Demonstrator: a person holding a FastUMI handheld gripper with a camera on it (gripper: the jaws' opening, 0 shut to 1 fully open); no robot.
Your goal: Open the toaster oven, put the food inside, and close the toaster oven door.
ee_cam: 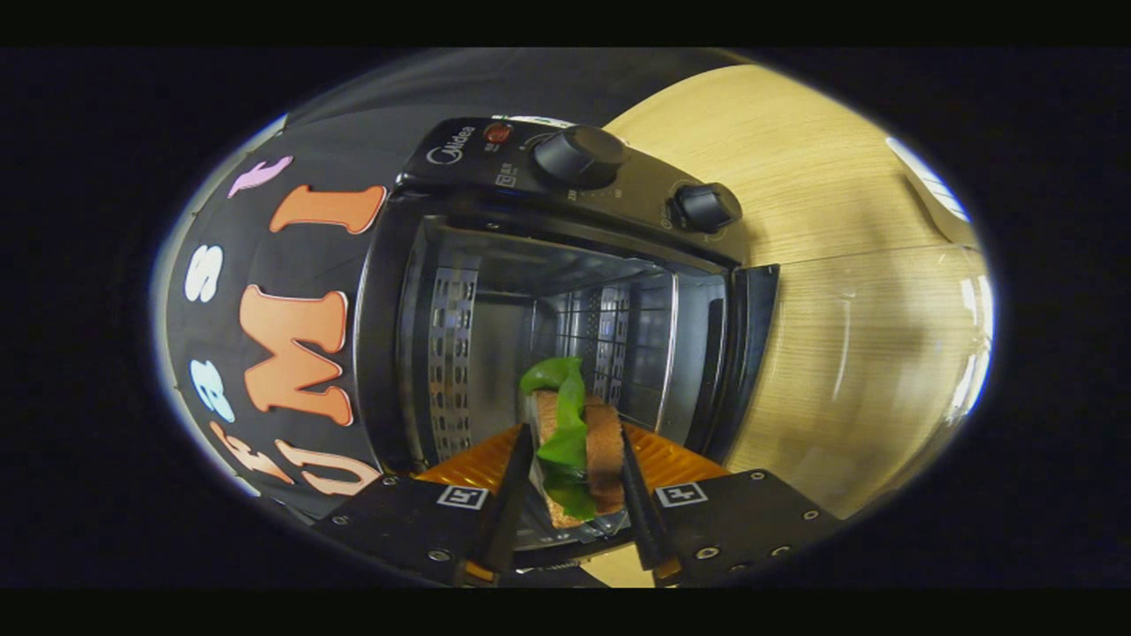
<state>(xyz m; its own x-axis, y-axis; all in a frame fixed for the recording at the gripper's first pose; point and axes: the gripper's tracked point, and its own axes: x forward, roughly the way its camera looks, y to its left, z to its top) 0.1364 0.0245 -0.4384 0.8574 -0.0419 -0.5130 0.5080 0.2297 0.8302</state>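
A black toaster oven [548, 177] fills the scene, rolled sideways in my tilted view, its two knobs along the top. The glass door [884, 353] hangs fully open, and the wood table shows through it. The shiny cavity [565, 344] is lit and bare inside. My gripper [576, 442] is shut on a sandwich [583, 450], brown bread with green lettuce sticking out, held upright between both fingers just at the oven's mouth.
The light wooden table [795, 150] spreads beyond the oven. A pale object [932, 190] lies at the table's far edge. The booth wall [292, 291] runs close along the oven's other side.
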